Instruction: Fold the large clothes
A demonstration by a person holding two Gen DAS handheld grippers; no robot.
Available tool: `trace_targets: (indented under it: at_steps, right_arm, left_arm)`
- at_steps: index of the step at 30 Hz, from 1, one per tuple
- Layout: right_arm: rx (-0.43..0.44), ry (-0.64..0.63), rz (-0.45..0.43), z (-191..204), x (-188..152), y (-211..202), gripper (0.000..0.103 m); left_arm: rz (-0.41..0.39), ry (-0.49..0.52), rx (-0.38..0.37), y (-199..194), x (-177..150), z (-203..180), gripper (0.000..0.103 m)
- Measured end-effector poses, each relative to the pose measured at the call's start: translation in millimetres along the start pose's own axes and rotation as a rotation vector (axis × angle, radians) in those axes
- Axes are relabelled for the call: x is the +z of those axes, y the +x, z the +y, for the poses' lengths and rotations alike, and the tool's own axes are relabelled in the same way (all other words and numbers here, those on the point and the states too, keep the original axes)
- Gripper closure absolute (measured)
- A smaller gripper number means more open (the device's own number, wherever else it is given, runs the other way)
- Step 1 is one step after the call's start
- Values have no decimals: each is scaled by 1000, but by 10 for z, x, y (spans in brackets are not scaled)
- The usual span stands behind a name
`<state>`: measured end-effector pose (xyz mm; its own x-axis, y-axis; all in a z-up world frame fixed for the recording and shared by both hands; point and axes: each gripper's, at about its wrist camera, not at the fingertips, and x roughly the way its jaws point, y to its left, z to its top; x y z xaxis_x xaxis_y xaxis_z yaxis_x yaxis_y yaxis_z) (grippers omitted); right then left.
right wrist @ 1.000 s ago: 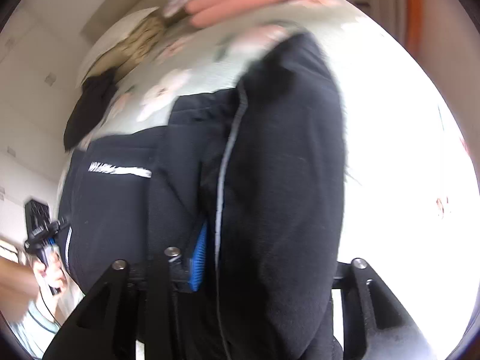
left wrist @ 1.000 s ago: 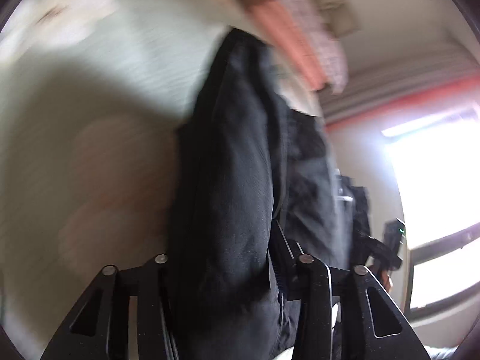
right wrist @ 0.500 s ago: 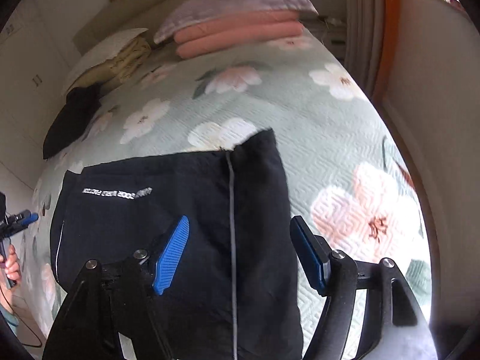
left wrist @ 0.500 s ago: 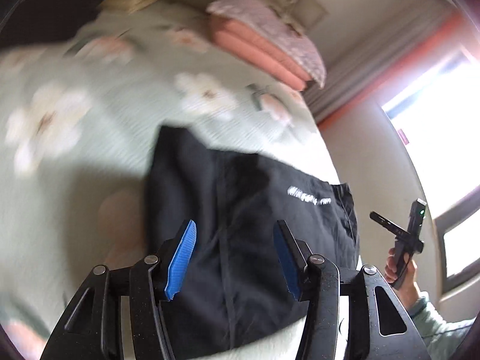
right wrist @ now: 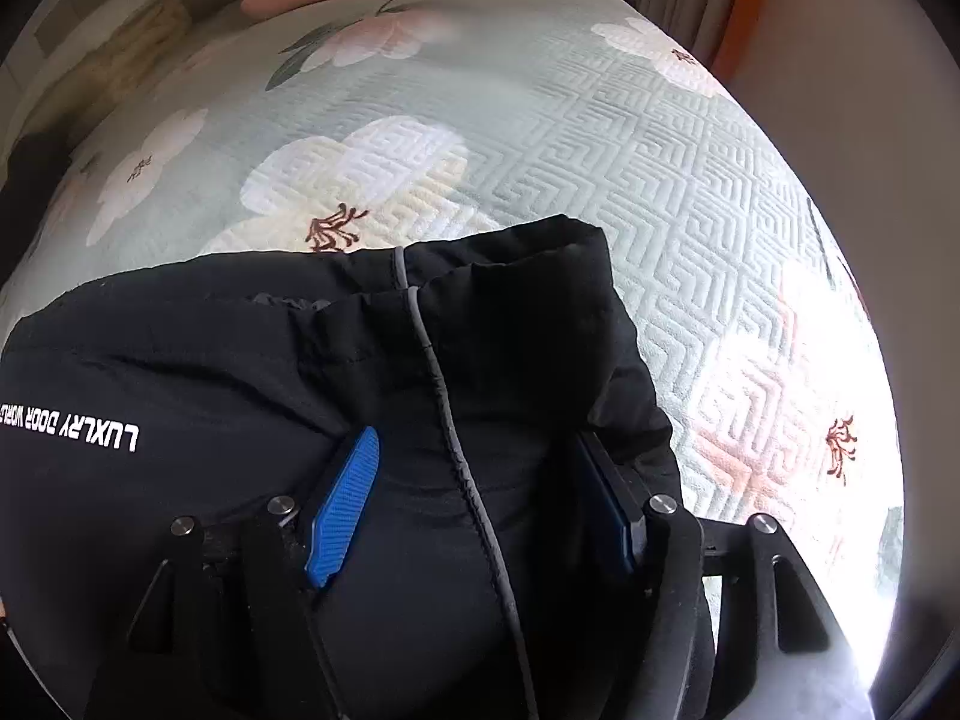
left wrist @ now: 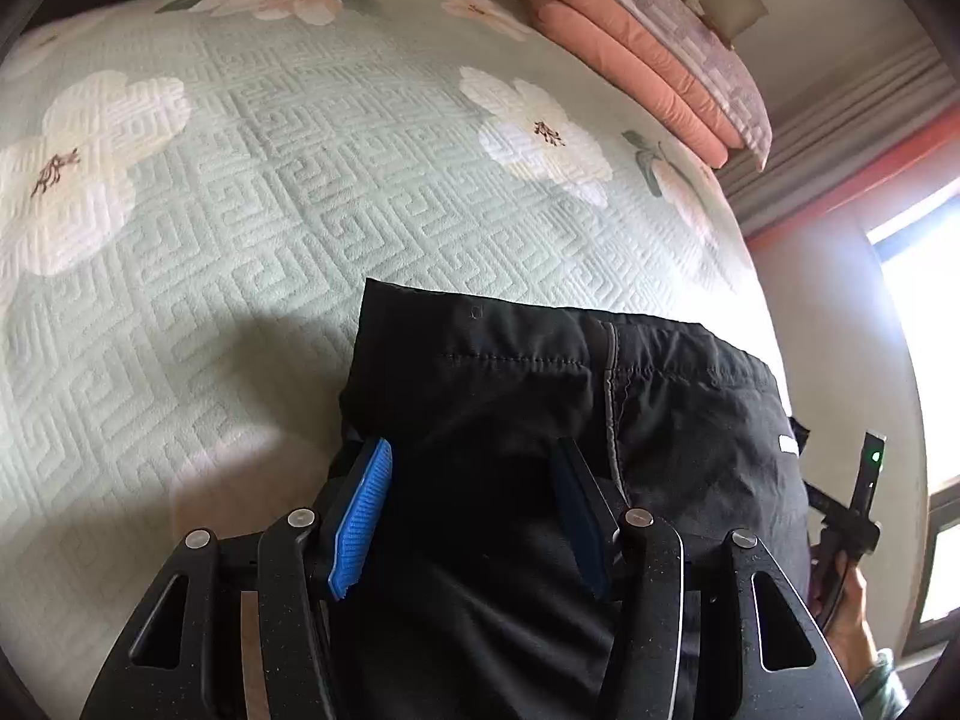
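A black garment (left wrist: 540, 372) with a grey seam and white lettering lies folded on the green flowered bedspread (left wrist: 240, 180). In the left wrist view my left gripper (left wrist: 474, 480) is open, its blue pads (left wrist: 363, 504) spread low over the garment's left folded edge. In the right wrist view the same garment (right wrist: 240, 372) fills the lower half. My right gripper (right wrist: 486, 480) is open too, its blue pads (right wrist: 345, 504) spread over the garment's right edge, with the grey seam running between them. Neither gripper holds cloth.
Folded pink and patterned bedding (left wrist: 648, 36) is stacked at the head of the bed. A wall and bright window (left wrist: 924, 360) run along the right side. Another dark item (right wrist: 24, 180) lies at the far left of the bed.
Both grippers have let go of the black garment and opened. The garment, held up a second ago, now lies folded on the bed, and both grippers have come down close over it.
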<state>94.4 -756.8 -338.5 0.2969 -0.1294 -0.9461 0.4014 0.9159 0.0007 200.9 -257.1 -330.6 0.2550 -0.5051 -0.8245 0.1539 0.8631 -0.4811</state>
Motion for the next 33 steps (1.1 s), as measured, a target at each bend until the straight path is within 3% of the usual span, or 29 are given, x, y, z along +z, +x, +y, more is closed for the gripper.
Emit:
trace_targets:
  at_steps: [4, 8, 11, 14, 17, 22, 24, 28, 33]
  right_arm:
    - [-36, 7, -7, -45, 22, -117, 33]
    - [3, 66, -132, -69, -258, -887, 30]
    - [-47, 35, -223, 117, -558, -1489, 11]
    - [-72, -44, -289, 413, -905, -2039, 8]
    - [-70, -92, -284, 673, -1206, -2423, 8]
    - [-31, -47, -278, 882, -1629, -3079, 8]
    - [13, -5, -251, 918, -1715, -3268, 8]
    - [60, 58, -221, 999, -1883, -3699, 8]
    - [61, 89, -168, 1077, -1913, -4134, 7]
  left_arm:
    - [5, 58, 68, -156, -14, -148, 46]
    - [-43, 129, 63, -629, -101, -416, 48]
    - [-102, 218, 111, -999, -260, -701, 48]
    - [-147, 299, 136, -1439, -525, -1047, 47]
    - [-156, 328, 140, -1765, -723, -1293, 47]
    - [-179, 440, 233, -2319, -1079, -1716, 47]
    - [-168, 462, 238, -2505, -1197, -1838, 47]
    - [-69, 432, 177, -2791, -1325, -1969, 47]
    - [-94, 483, 247, -3158, -1453, -2207, 47]
